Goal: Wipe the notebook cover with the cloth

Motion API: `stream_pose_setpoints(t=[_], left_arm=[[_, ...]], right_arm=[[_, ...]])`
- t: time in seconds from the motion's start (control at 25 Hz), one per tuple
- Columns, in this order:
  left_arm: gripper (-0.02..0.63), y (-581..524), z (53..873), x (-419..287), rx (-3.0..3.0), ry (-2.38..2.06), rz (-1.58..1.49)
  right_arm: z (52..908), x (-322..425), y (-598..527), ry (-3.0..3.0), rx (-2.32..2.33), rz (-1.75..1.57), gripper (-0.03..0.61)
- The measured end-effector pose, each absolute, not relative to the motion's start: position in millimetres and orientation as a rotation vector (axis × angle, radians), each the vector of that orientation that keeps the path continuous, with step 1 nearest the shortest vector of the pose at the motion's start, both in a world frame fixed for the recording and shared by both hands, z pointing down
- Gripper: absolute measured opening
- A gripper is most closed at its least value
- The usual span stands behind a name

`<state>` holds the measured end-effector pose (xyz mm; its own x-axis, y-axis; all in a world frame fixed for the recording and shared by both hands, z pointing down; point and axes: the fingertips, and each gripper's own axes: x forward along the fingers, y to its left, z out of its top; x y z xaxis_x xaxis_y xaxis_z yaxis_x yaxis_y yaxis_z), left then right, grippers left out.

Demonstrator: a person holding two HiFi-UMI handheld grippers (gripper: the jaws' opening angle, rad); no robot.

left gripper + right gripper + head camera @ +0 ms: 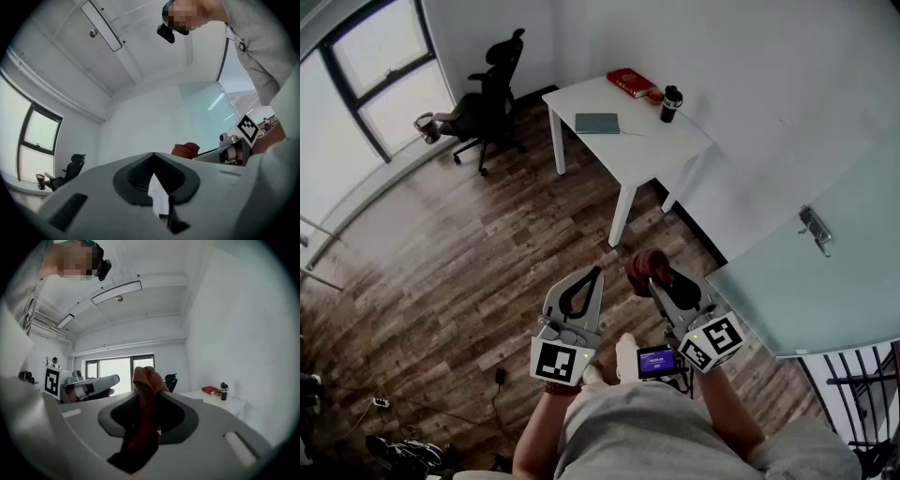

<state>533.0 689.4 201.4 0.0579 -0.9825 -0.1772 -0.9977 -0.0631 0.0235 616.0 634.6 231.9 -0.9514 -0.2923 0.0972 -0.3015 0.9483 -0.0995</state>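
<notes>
A teal notebook (pixel 597 123) lies flat on the white table (pixel 642 155) across the room, far from both grippers. My right gripper (pixel 654 281) is shut on a rust-red cloth (pixel 645 266), held at waist height over the wooden floor. In the right gripper view the cloth (pixel 145 394) hangs bunched between the jaws of the right gripper (pixel 147 401), its top sticking up past them. My left gripper (pixel 593 273) is beside it, shut and holding nothing. In the left gripper view the left gripper (pixel 154 158) has its jaws together, with the cloth (pixel 185 149) off to the right.
On the table also stand a red book (pixel 631 82) and a black bottle (pixel 671 103). A black office chair (pixel 490 97) sits by the window at the left. A frosted glass door (pixel 825 253) with a handle is close on my right. Cables lie on the floor (pixel 441 281).
</notes>
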Motion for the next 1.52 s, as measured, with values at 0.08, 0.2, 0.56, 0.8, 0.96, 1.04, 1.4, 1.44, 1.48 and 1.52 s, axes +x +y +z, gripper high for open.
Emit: stream_pose_setpoints(t=[0.08, 0.2, 0.56, 0.8, 0.96, 1.04, 1.4, 1.44, 1.48, 1.52], left_arm=[[-0.006, 674.0, 207.6, 521.1, -2.202, 2.074, 0.215], [-0.006, 649.5, 219.7, 500.0, -2.2, 2.117, 0.251], [-0.005, 533.6, 235.3, 434.6, -2.23, 2.078, 0.186], [-0.004, 433.4, 222.1, 404.1, -2.271, 1.983, 0.248], [-0.003, 390.6, 223.7, 375.5, -2.254, 1.994, 0.231], [-0.003, 376.1, 231.3, 359.3, -2.237, 2.024, 0.233], [-0.003, 329.5, 279.6, 256.7, -2.294, 2.057, 0.168], [-0.003, 324.4, 284.7, 241.3, -2.315, 2.052, 0.173], [-0.003, 318.6, 289.1, 225.3, -2.339, 2.043, 0.18], [-0.003, 311.5, 292.7, 208.9, -2.365, 2.031, 0.19]], right_arm=[[238.1, 604.3, 614.2, -3.01, 0.49, 0.182, 0.126], [250.9, 589.3, 577.6, -2.988, 0.559, 0.224, 0.126], [270.3, 536.7, 421.8, -3.028, 0.657, 0.384, 0.141], [277.9, 498.0, 316.4, -3.021, 0.648, 0.384, 0.141], [290.1, 455.1, 271.7, -2.999, 0.576, 0.411, 0.141], [295.8, 435.9, 252.0, -2.99, 0.55, 0.403, 0.141], [321.2, 355.6, 186.8, -2.939, 0.616, 0.464, 0.141], [323.3, 343.8, 181.7, -2.93, 0.639, 0.475, 0.141], [324.6, 331.1, 176.9, -2.922, 0.662, 0.484, 0.141], [325.1, 318.0, 171.9, -2.914, 0.686, 0.488, 0.141]])
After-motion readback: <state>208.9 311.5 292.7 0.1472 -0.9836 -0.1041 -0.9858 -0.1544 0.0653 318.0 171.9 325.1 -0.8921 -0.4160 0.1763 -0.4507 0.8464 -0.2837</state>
